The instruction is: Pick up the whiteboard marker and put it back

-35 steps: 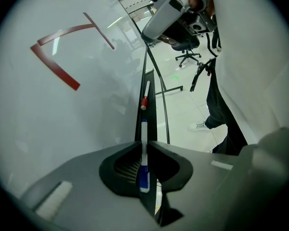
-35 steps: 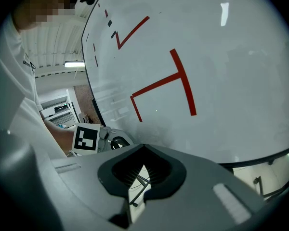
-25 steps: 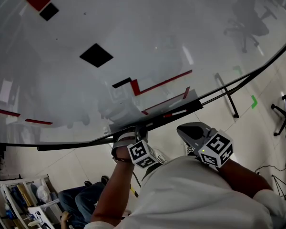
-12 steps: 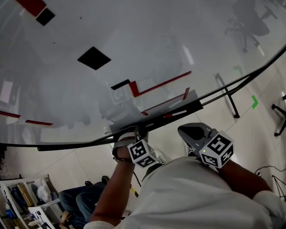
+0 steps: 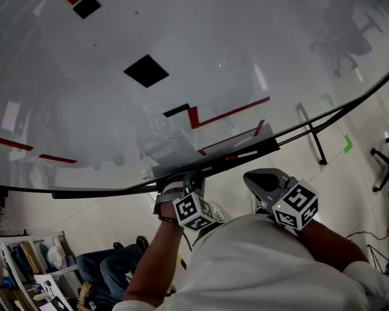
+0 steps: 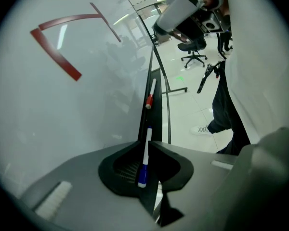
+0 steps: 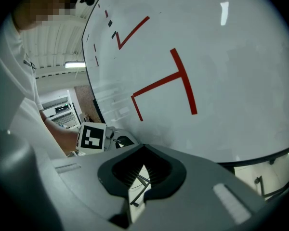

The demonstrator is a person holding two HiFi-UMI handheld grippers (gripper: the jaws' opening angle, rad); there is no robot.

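A white whiteboard marker with a blue cap [image 6: 144,158] lies lengthwise between the jaws of my left gripper [image 6: 145,143], which is shut on it. It lines up with the black tray [image 6: 157,110] under the whiteboard [image 5: 181,57]. In the head view the left gripper [image 5: 190,185] is right at the tray [image 5: 249,151], and the marker is hidden there. My right gripper [image 5: 258,177] hovers below the tray, off to the right, shut with nothing in it. The right gripper view shows its jaws [image 7: 143,147] closed in front of the board.
A second marker with a red cap [image 6: 149,99] lies farther along the tray. Red lines and black squares are drawn on the board. Below it are a stand leg [image 5: 312,135], green floor tape [image 5: 345,142] and an office chair [image 5: 388,161].
The head view has shifted slightly, so the board's marks sit a little lower and to the right. Both grippers stay almost where they were, the left one at the tray.
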